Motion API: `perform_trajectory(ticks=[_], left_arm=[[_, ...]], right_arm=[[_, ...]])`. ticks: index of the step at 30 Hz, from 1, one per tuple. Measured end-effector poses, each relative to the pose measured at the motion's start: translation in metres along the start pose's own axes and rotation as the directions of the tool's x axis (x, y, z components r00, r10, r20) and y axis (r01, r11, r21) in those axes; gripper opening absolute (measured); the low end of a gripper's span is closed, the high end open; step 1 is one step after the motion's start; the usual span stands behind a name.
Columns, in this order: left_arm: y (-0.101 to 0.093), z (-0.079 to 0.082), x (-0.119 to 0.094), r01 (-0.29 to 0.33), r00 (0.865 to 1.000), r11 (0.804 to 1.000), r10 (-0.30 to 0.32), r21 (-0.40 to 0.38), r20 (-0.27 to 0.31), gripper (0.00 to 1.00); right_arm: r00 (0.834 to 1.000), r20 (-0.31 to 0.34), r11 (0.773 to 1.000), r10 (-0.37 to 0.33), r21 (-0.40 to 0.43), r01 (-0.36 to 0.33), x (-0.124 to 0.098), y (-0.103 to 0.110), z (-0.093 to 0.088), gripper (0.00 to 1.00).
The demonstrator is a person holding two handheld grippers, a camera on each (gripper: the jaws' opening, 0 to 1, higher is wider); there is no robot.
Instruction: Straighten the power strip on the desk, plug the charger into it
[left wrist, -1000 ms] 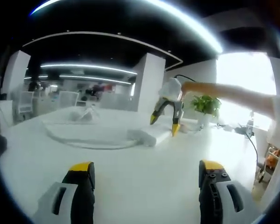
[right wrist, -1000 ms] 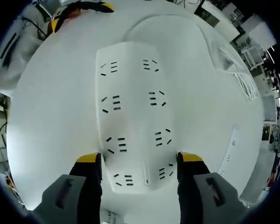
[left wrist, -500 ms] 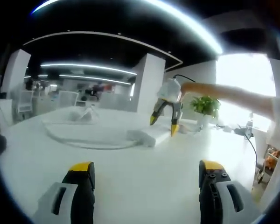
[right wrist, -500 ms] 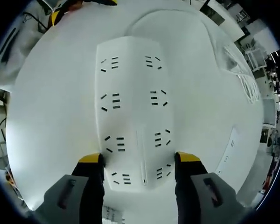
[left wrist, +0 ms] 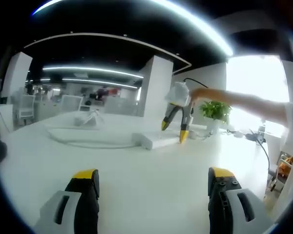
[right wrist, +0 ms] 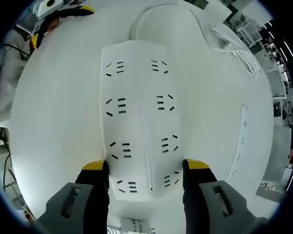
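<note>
A white power strip [right wrist: 141,112] with several sockets lies flat on the white desk [right wrist: 53,122]; its cord loops away from the far end. My right gripper [right wrist: 145,168] straddles the strip's near end, both pads pressed against its sides. In the left gripper view the strip [left wrist: 158,140] sits mid-desk with the right gripper [left wrist: 174,132] reaching down onto it. My left gripper [left wrist: 151,180] hovers open above bare desk, nothing between its jaws, and it also shows at the top left of the right gripper view [right wrist: 58,22]. A white cable bundle [right wrist: 234,48], possibly the charger, lies beyond the strip.
A person's arm [left wrist: 244,100] stretches in from the right. A potted plant [left wrist: 216,109] and dark cables [left wrist: 254,136] stand at the desk's far right. A long flat white bar [right wrist: 241,141] lies to the right of the strip. The strip's cord [left wrist: 88,144] curves across the desk.
The power strip has swung round on the desk with the right gripper clamped on it, and its cord has shifted along. My left gripper has stayed still.
</note>
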State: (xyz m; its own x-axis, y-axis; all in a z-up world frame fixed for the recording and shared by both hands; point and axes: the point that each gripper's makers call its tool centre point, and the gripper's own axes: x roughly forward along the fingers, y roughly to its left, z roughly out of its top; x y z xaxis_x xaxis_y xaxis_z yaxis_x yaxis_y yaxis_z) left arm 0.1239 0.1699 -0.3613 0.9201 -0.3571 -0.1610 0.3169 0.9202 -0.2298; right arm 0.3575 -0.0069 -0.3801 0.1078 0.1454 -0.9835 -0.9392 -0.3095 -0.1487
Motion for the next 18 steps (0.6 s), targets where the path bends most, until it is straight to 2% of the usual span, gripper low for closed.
perform_trajectory(ticks=[2,6,11,18], left_arm=[[0.0002,0.0,-0.0001,-0.002,1.0,1.0,0.002,0.001,0.001,0.95],[-0.0002,0.0001,-0.0002,-0.001,1.0,1.0,0.001,0.002,0.002,0.95],[-0.0011,0.0006,-0.0003,0.005,1.0,1.0,-0.005,0.0,0.005,0.95],[-0.0026,0.0003,0.0002,0.014,1.0,1.0,-0.014,0.003,0.004,0.95]], right_arm=[[1.0,-0.004,0.999,0.0,0.037,0.001,0.0002,0.0011,-0.0009,0.59],[1.0,0.001,0.999,-0.006,0.041,0.006,0.0002,0.0024,-0.0004,0.59],[1.0,-0.003,0.996,-0.011,0.085,0.011,-0.0008,0.0095,-0.0032,0.59],[1.0,-0.011,0.989,-0.017,0.146,0.018,-0.0004,0.0079,-0.0066,0.59]])
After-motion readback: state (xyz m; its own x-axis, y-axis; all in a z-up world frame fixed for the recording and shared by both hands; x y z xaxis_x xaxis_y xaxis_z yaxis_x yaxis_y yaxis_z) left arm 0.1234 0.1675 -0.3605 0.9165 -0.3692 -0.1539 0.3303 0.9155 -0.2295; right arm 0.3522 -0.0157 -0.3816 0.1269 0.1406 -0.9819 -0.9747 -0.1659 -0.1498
